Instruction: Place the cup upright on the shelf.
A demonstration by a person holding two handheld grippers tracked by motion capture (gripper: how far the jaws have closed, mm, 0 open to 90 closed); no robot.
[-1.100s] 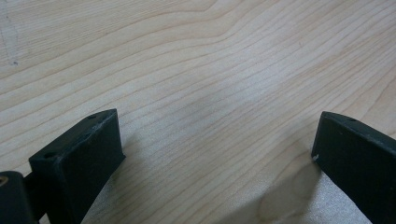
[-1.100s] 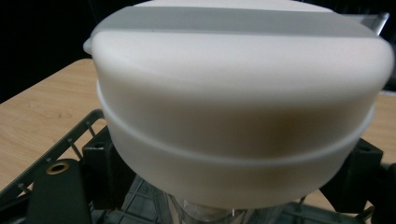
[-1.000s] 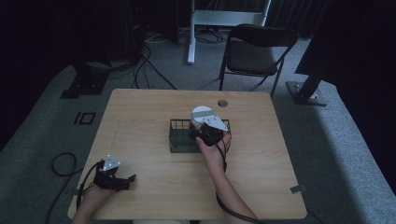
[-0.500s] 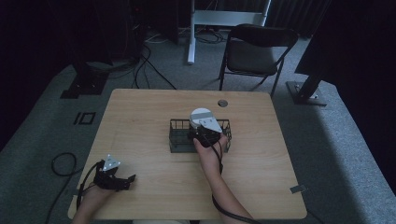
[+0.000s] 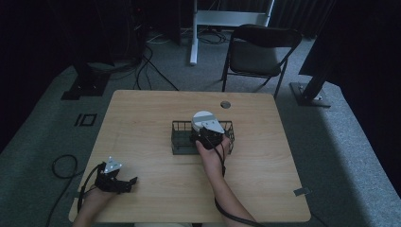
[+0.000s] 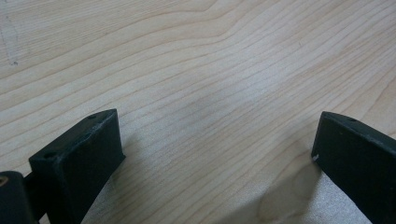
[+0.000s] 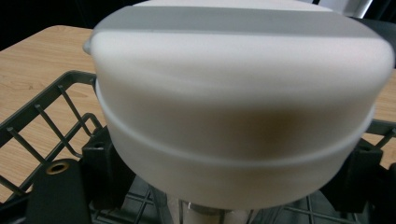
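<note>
A white round container [image 5: 202, 118] with a grey band round its top sits over the black wire basket [image 5: 180, 142] at the table's middle. My right gripper [image 5: 206, 134] reaches into the basket from the near side. In the right gripper view the container [image 7: 238, 93] is very close, with a black jaw pressed to each side low down, so the right gripper [image 7: 231, 163] is shut on it. My left gripper [image 5: 126, 182] rests low at the table's front left. Its jaws stand wide apart over bare wood, so the left gripper [image 6: 215, 149] is open.
The wooden table [image 5: 142, 118] has a small round grommet [image 5: 225, 104] at its back edge. A black folding chair [image 5: 257, 52] stands behind the table, with stand bases and cables on the grey floor around it.
My right gripper and the white container have shifted slightly to the left over the basket. The left gripper has not moved.
</note>
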